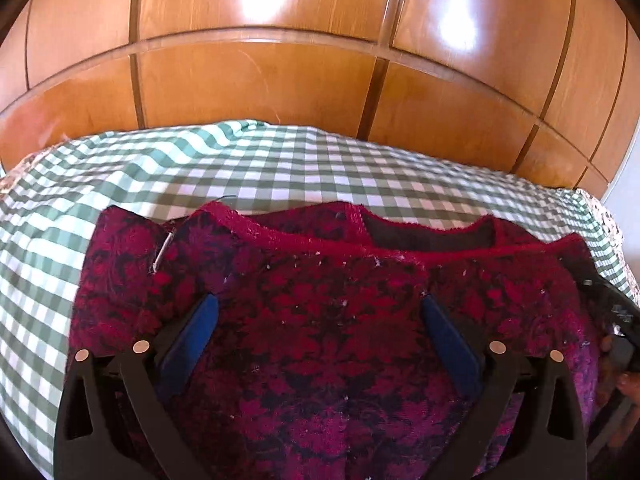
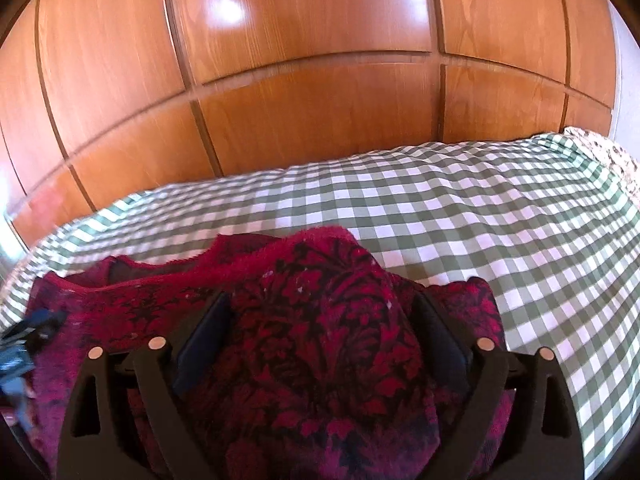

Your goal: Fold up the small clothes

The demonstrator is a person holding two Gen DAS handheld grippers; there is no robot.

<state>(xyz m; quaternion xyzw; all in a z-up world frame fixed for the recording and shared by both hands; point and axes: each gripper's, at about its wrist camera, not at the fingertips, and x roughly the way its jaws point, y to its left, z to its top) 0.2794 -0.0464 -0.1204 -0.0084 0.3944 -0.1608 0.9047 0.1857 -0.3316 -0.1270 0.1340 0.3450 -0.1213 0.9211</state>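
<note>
left wrist view: the left gripper (image 1: 320,316) is hovering wide open over the red-and-black sweater (image 1: 320,360), gripping nothing, probably lining up a fold. the sweater is lying across the lower centre on the green checked bedspread (image 1: 280,168). right wrist view: the right gripper (image 2: 324,316) is spread wide, straddling a raised hump of sweater, pads not pressing. the wooden wardrobe (image 2: 300,100) is filling the top.

No text, label, brand, number or sign can be read in either wrist view. A few pale marks show on a dark piece of equipment (image 1: 618,314) at the right edge of the left wrist view, but they are too blurred and small to make out.
</note>
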